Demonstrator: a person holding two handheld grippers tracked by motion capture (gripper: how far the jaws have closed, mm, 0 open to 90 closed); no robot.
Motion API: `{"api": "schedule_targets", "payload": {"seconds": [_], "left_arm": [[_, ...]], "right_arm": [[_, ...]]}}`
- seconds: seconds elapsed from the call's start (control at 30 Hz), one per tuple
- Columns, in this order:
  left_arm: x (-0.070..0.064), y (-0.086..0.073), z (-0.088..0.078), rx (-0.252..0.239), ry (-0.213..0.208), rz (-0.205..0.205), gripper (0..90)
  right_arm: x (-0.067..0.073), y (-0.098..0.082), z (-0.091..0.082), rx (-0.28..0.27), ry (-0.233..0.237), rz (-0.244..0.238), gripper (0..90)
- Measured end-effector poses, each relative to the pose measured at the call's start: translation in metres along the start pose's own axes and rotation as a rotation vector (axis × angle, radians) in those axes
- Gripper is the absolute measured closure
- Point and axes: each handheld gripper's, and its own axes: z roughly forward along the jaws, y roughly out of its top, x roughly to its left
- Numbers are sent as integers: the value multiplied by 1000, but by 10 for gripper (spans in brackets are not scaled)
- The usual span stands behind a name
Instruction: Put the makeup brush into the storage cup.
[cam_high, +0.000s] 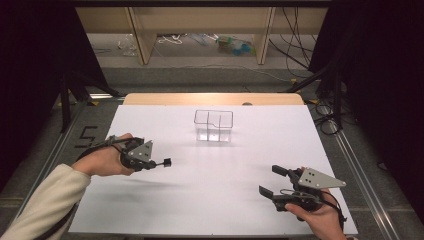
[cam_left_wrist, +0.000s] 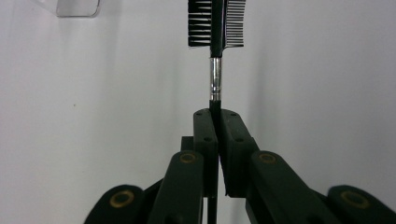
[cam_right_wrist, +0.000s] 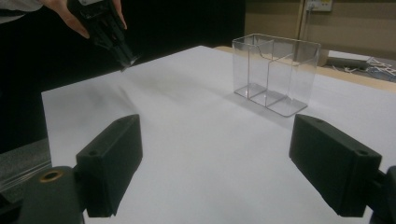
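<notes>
Both tongs hover over my table (cam_high: 165, 210): left tongs (cam_left_wrist: 215, 116) clamped on a brush (cam_left_wrist: 215, 28), right tongs (cam_right_wrist: 215, 163) apart, empty; clear organizer (cam_high: 214, 125) stands well beyond, unobstructed.

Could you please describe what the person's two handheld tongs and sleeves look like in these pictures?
Both tongs are black, each with two blocky jaws on hinged links with brass-coloured pivots. The left tongs and right tongs each carry a grey three-cornered plate with small holes. A black cable trails from each. A cream sleeve covers the left forearm.
</notes>
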Motion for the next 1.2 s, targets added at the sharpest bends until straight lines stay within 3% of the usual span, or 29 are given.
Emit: {"api": "schedule_targets", "payload": {"seconds": [0.17, 0.2, 0.23, 0.27, 0.43, 0.57, 0.6, 0.73, 0.87, 0.9, 1.2], "left_arm": [[-1, -2, -2, -31, 13, -20, 861], [-1, -2, -1, -49, 17, -33, 861], [-2, -3, -2, -53, 23, -38, 861], [-1, -3, -2, -58, 23, -36, 861], [-2, -5, -5, -81, 46, -38, 861], [-3, -6, -5, -110, 59, -60, 861], [-4, -7, -6, -132, 67, -81, 861], [-5, -8, -7, -138, 71, -77, 861], [-6, -8, -7, -168, 88, -92, 861], [-7, -8, -7, -189, 100, -109, 861], [-7, -4, -4, -232, 120, -122, 861]], "right_arm": [[1, 0, 0, 10, 6, 19, 184], [-1, 0, 0, -6, -2, -11, 184], [-1, 0, 0, -6, -1, -9, 184], [1, 0, -1, 10, 5, 17, 184], [1, 0, -1, 10, 6, 18, 184], [1, 0, -1, 11, 5, 18, 184], [1, 0, -1, 11, 5, 17, 184], [1, 0, -1, 10, 4, 17, 184], [0, 0, 0, 0, -10, -15, 184], [2, 0, -1, 20, -3, 18, 184], [2, 0, -2, 20, -2, 18, 184]]}}
